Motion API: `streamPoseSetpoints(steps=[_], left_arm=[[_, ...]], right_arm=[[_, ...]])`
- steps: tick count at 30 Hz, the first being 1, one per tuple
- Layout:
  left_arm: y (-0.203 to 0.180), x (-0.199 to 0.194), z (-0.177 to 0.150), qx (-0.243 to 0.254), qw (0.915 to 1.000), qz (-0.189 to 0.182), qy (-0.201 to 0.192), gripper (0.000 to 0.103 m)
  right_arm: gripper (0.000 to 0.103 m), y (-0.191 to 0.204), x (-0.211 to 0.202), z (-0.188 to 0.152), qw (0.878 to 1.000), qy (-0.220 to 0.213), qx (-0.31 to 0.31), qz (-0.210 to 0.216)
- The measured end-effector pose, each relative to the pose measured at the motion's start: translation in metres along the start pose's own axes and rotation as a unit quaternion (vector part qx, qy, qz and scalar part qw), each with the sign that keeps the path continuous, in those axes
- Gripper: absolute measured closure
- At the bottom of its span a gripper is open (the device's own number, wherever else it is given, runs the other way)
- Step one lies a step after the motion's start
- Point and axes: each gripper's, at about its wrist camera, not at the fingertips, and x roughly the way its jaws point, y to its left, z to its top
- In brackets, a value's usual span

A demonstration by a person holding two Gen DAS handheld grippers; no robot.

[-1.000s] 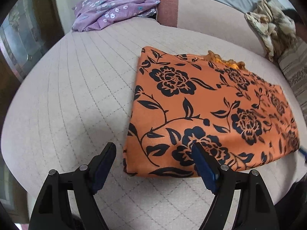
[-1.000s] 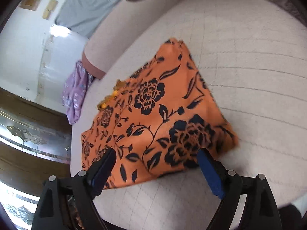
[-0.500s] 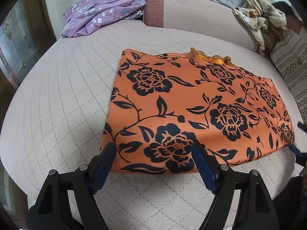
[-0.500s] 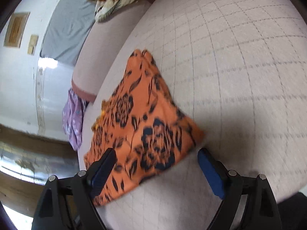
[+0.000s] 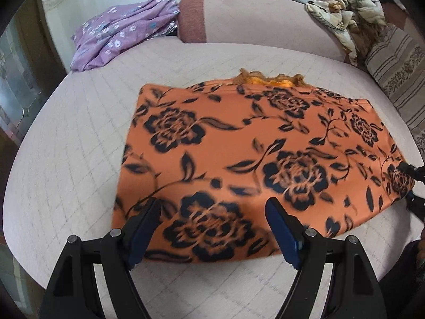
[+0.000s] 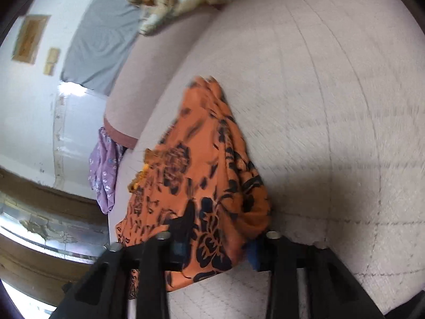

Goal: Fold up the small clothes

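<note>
An orange cloth with black flowers lies flat on the quilted pale bed. My left gripper is open, its blue-padded fingers spread over the cloth's near left edge. My right gripper is shut on the cloth's right corner, which bunches up between its fingers; it shows at the right edge of the left wrist view. An orange frill sticks out at the cloth's far edge.
A purple flowered garment lies at the far left by a pink bolster. A crumpled beige cloth and a striped pillow are at the far right. A dark wooden cabinet stands beside the bed.
My right gripper moved in and closed on the cloth's right corner, lifting it into a bunch. My left gripper moved forward over the cloth's near edge, still open.
</note>
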Motion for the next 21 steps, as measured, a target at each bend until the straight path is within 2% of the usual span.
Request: streamPoseSetpoints(steps=[1,2,3,7,8,9,10,11,13,14,15,16,17,19,20,21], left_arm=[[-0.005,-0.001,0.004,0.002,1.0,0.0,-0.008,0.022],[-0.009,0.0,0.008,0.001,0.9999,0.0,-0.014,0.022],[-0.013,0.001,0.012,0.0,0.9998,-0.002,-0.019,0.022],[-0.034,0.018,0.023,-0.003,0.9995,-0.024,-0.022,0.021],[-0.039,0.026,0.022,0.002,0.9997,-0.021,-0.012,0.019],[-0.046,0.044,0.019,0.017,0.9997,-0.007,0.018,0.018],[-0.049,0.052,0.017,0.026,0.9992,0.003,0.029,0.016],[-0.051,0.047,0.016,0.027,0.9996,0.006,0.007,0.015],[-0.05,0.036,0.021,0.02,0.9998,-0.007,0.003,0.016],[-0.049,0.03,0.023,0.014,0.9998,-0.015,-0.006,0.016],[-0.048,0.022,0.025,0.009,0.9995,-0.018,-0.024,0.016],[-0.048,0.019,0.026,0.008,0.9992,-0.018,-0.035,0.015],[-0.049,0.02,0.026,0.008,0.999,-0.015,-0.041,0.015],[-0.057,0.048,0.019,0.028,0.9996,-0.007,0.007,0.013],[-0.06,0.057,0.015,0.039,0.9992,0.0,0.005,0.008],[-0.061,0.053,0.015,0.046,0.9988,0.007,-0.016,0.007]], right_arm=[[0.042,-0.001,-0.001,-0.001,1.0,-0.003,0.007,0.02],[0.031,0.002,-0.004,-0.001,0.999,-0.009,0.003,0.03],[0.025,0.007,-0.006,-0.001,0.999,-0.014,-0.009,0.035],[0.025,0.012,0.007,0.004,0.999,-0.001,-0.027,0.028],[0.032,0.012,0.009,0.005,0.999,-0.003,-0.028,0.027],[0.052,0.016,0.01,0.005,0.999,-0.005,-0.037,0.022],[0.064,0.019,0.012,0.006,0.999,0.001,-0.043,0.016],[0.071,0.021,0.013,0.006,0.999,0.005,-0.046,0.011],[0.071,0.027,0.011,0.008,0.999,0.0,-0.053,0.005],[0.069,0.031,0.008,0.008,0.998,-0.005,-0.061,0.009],[0.063,0.034,0.006,0.008,0.997,-0.012,-0.069,0.011],[0.052,0.034,0.008,0.008,0.997,-0.013,-0.072,0.005],[0.022,0.032,0.012,0.008,0.998,-0.009,-0.068,-0.003],[0.018,0.025,0.021,0.009,0.999,-0.005,-0.052,-0.005],[0.022,0.026,0.021,0.009,0.998,-0.013,-0.058,-0.005],[0.05,0.029,0.023,0.01,0.998,-0.013,-0.064,-0.01]])
